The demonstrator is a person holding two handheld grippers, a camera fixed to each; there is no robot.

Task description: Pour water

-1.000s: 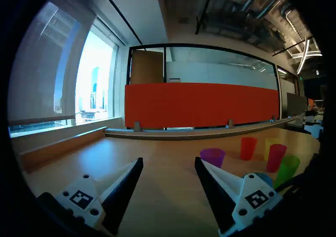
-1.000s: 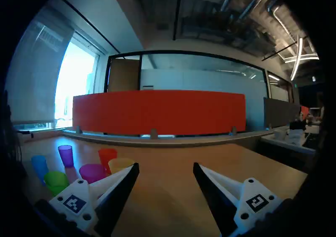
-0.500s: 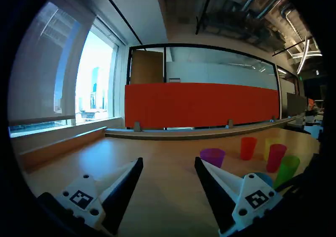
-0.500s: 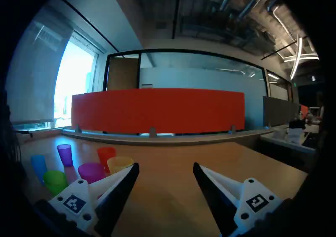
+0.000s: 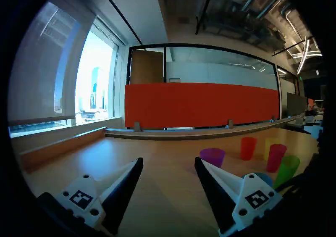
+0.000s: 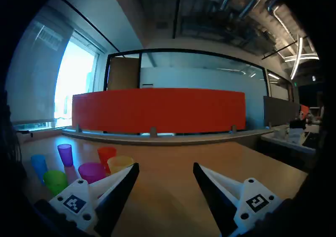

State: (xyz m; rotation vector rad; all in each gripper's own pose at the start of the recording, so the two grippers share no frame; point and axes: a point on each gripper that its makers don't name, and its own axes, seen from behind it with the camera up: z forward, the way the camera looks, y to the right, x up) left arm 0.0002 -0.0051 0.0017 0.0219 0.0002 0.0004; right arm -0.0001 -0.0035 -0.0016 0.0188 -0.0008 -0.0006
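Almost nothing moves since a second ago: both of your grippers stay low over the table and the cups stay where they are.

Your left gripper (image 5: 168, 160) has its two fingers spread wide apart, with nothing between them but the bare wooden table (image 5: 113, 153). Your right gripper (image 6: 166, 166) is spread wide apart too, and it holds nothing.

In the right gripper view, six little cups stand upright in a bunch on the table, off to the left of the fingers. The blue cup (image 6: 39, 165) is farthest left, with the green cup (image 6: 55, 181) in front of it and the purple cup (image 6: 65, 154) behind. The pink cup (image 6: 92, 172) is near the left finger. The orange cup (image 6: 106, 155) is behind it, and the yellow cup (image 6: 119, 163) is just beside the fingertip. You cannot tell if any cup has water in it.

In the left gripper view, the cups stand off to the right. A long orange wall panel (image 5: 201, 104) runs behind the table, and a bright window (image 5: 94, 90) is on the left.
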